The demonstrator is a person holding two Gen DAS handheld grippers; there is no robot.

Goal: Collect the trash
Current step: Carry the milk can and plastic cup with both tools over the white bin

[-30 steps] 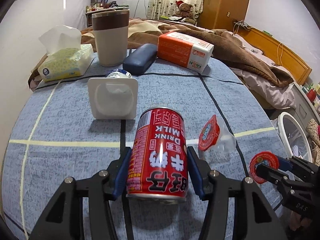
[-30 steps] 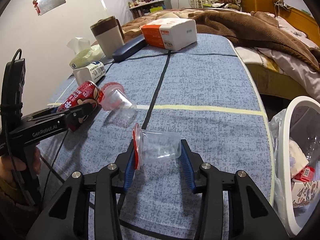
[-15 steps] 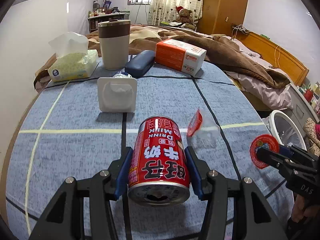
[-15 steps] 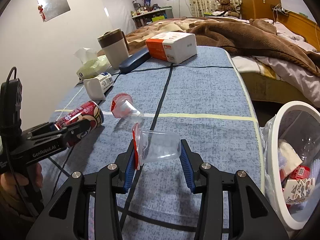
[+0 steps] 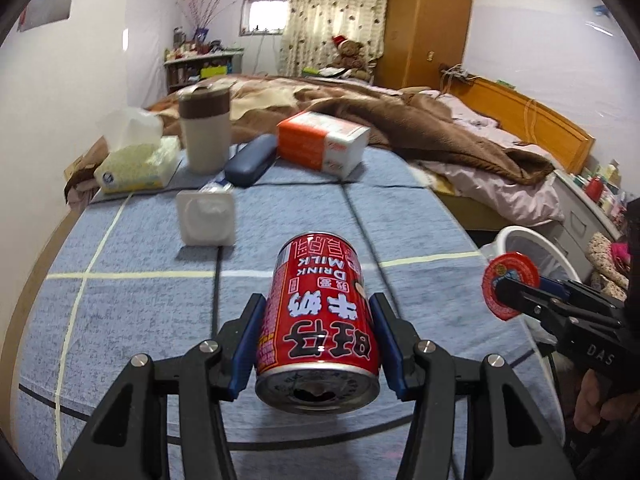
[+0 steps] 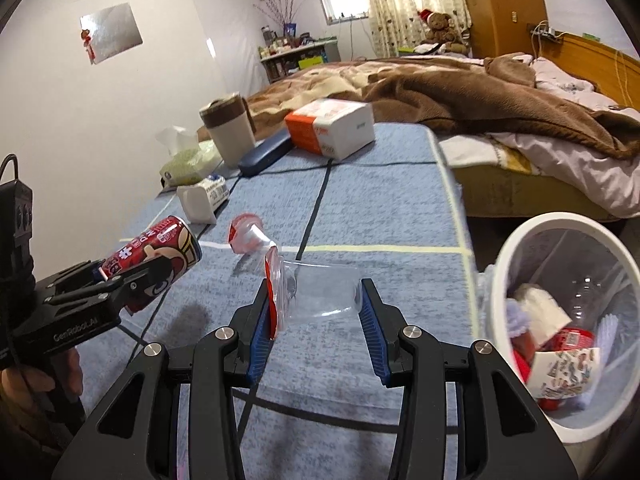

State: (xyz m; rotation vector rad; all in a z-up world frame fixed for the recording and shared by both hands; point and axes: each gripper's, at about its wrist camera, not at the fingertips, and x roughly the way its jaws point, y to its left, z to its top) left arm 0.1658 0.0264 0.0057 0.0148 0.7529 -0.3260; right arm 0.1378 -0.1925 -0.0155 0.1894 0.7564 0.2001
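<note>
My left gripper (image 5: 318, 338) is shut on a red milk drink can (image 5: 318, 320) and holds it lying sideways above the blue table (image 5: 140, 304). My right gripper (image 6: 316, 316) is shut on a clear plastic cup with a red peeled lid (image 6: 316, 296), also lifted above the table; it also shows in the left wrist view (image 5: 506, 280). A second clear cup with a red lid (image 6: 248, 236) lies on the table between the grippers. A white trash bin (image 6: 516, 248) with rubbish in it stands beside the table's right edge.
A white yogurt tub (image 5: 206, 216) lies on its side mid-table. At the far end stand a tissue pack (image 5: 136, 164), a tall mug (image 5: 204, 128), a blue glasses case (image 5: 252, 160) and an orange-white box (image 5: 324, 144). A bed (image 6: 480, 92) lies beyond.
Both grippers have risen with their loads and shifted toward the bin side. The can was resting on the table and is now held in the air.
</note>
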